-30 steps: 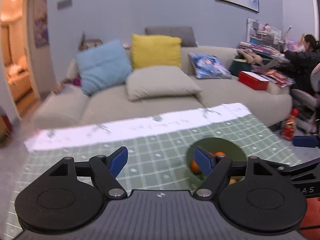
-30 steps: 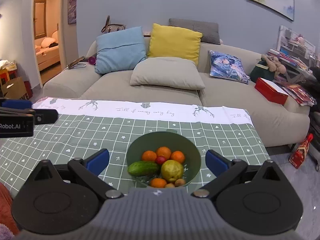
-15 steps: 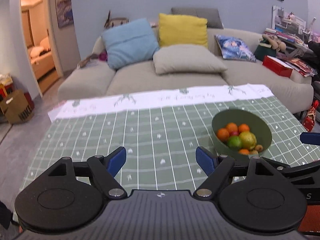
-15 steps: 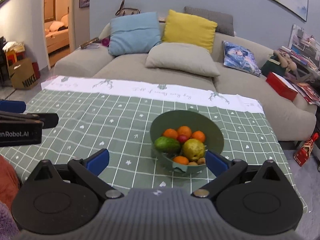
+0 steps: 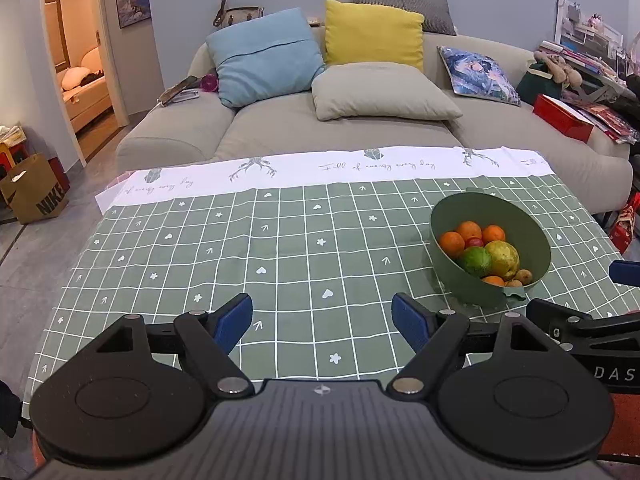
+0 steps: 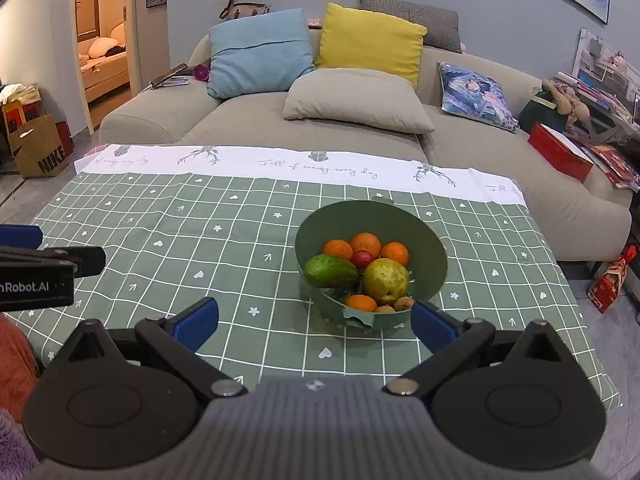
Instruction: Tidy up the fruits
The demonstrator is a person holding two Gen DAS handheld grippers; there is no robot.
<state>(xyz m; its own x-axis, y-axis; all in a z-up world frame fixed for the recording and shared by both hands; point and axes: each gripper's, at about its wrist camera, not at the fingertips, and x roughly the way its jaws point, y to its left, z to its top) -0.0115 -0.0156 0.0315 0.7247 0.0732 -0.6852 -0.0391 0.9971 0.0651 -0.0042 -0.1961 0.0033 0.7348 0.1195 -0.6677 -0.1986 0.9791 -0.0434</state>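
- A desk (image 6: 240,240) under a green checked cloth with a white printed border at its far edge fills both views, a grey sofa (image 6: 360,132) with blue, yellow and beige cushions beyond it.
- The left gripper (image 5: 322,320) hovers low over bare cloth left of the bowl, blue-padded jaws spread wide, holding nothing.
- The right gripper (image 6: 314,320) faces the bowl from the near side, jaws likewise wide apart and empty.
- A deep, smooth, matte green bowl (image 6: 428,252), round-walled with a small lip at its near rim, stands on the right half of the desk.
- All the fruit seen lies heaped inside it: a glossy oblong green fruit (image 6: 331,271) at left, a knobbly yellow-green pear-like fruit (image 6: 386,280) at right, rounded dimpled oranges (image 6: 366,243) behind, a small red fruit (image 6: 362,258) between.
- The scene fits either fruit already gathered or fruit awaiting sorting.
- Any pick, in my judgement, should come from above, jaws straddling one top fruit, squeezing gently: the rounds may roll and the heap may shift.
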